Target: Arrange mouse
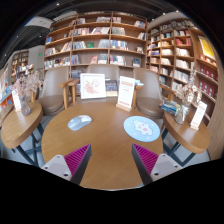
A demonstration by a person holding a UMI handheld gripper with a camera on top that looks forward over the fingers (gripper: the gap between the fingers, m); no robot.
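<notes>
In mid-frame, on the round table (105, 150), the mouse (80, 122) sits left of a blue mat (142, 127); the gripper (110, 160) hangs back, fingers apart, empty. Best approach low, straddling it squarely.

One round wooden bench (100, 140) sits in the middle, with two smaller ones beside it: one at the left (18, 122) and one at the right (192, 130). On the middle bench lie one mouse (79, 122) at the left and one round mouse mat (141, 127) at the right. Two standing display signs (93, 86) (126, 92) are at its far side. Bookshelves (95, 42) line the far wall. Two fingers (75, 160) (146, 160), each with one pink pad, are nearest.
</notes>
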